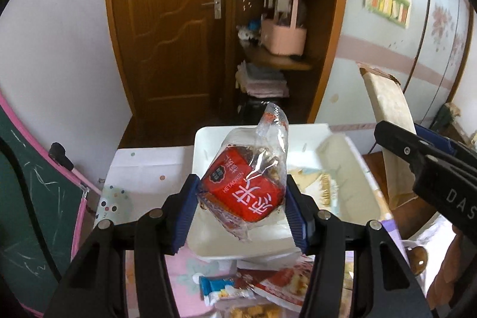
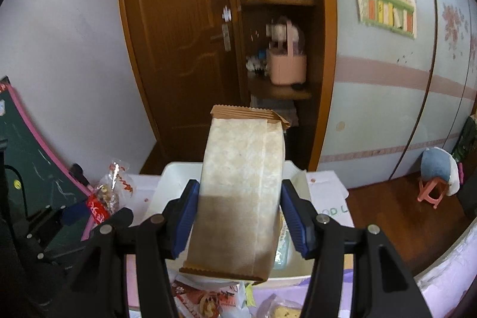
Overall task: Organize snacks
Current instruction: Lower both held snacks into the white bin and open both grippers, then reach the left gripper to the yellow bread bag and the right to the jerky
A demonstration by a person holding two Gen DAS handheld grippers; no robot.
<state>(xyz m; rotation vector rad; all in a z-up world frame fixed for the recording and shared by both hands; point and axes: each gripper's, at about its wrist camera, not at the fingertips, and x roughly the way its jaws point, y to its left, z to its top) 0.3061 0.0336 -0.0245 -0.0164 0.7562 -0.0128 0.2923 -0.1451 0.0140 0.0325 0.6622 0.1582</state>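
Note:
My left gripper (image 1: 242, 187) is shut on a red snack packet (image 1: 238, 198) in clear wrap, its blue pads pressing both sides. It hangs tilted above a white bin (image 1: 298, 133) on the table. My right gripper (image 2: 238, 198) is shut on a tall tan paper packet (image 2: 241, 157), held upright over the same white bin (image 2: 173, 172). In the left wrist view the right gripper (image 1: 399, 139) and the tan packet (image 1: 390, 106) come in from the right. At the left of the right wrist view, the left gripper (image 2: 86, 209) carries the red packet (image 2: 104, 195).
Pale snack packets (image 1: 322, 184) lie inside the bin. Loose snacks sit in front of it: a blue-white packet (image 1: 220, 288) and a red-white bag (image 1: 286, 285). A pink-framed chalkboard (image 1: 29, 184) leans at left. Behind stand a wooden door (image 1: 167, 20) and shelves (image 1: 283, 61).

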